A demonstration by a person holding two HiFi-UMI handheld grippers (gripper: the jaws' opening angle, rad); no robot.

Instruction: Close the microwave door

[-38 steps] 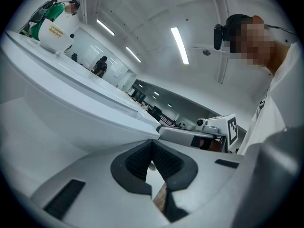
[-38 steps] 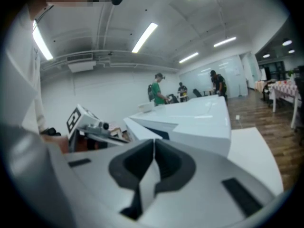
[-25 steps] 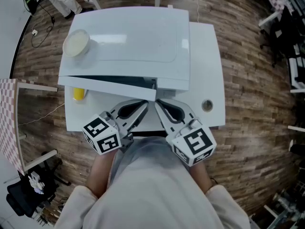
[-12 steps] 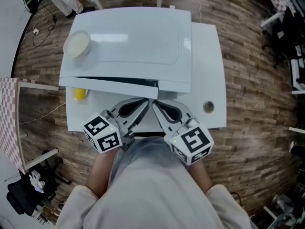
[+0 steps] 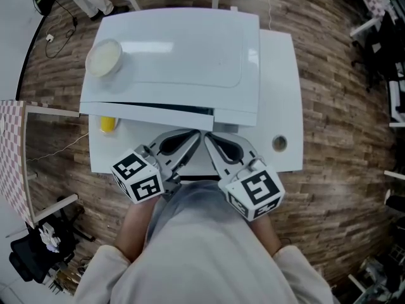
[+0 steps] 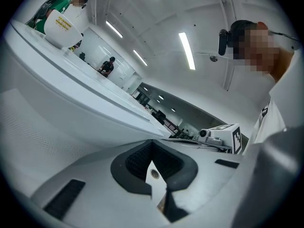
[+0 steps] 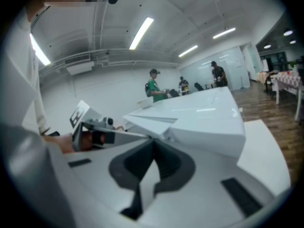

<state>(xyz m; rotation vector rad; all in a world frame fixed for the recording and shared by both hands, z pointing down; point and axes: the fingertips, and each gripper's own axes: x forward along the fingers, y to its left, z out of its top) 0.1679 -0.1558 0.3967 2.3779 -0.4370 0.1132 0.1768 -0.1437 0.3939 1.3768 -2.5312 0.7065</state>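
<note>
**Door almost shut, both grippers at its free end**

Both pairs of fingers are pinched together on nothing; in each gripper view the tips meet with only the bare notch behind them. The left gripper (image 5: 193, 136) and right gripper (image 5: 209, 136) lie tip to tip. Just ahead of the tips is the free end of the door (image 5: 152, 115), though I cannot settle whether they touch it.

Over the last second the tips have hardly shifted. The dark slit between the door and the microwave (image 5: 183, 49) looks a shade thinner, but the head camera has drifted too. The door is still ajar, its gap widest near the tips and narrowing away to their left.

I judge the closing to be in its last stretch, needing one more forward push.

Farther out, a cup (image 5: 103, 57) stands on the microwave's top, far left of the fingers. A yellow thing (image 5: 105, 124) lies on the table (image 5: 281, 94) below the door.
</note>
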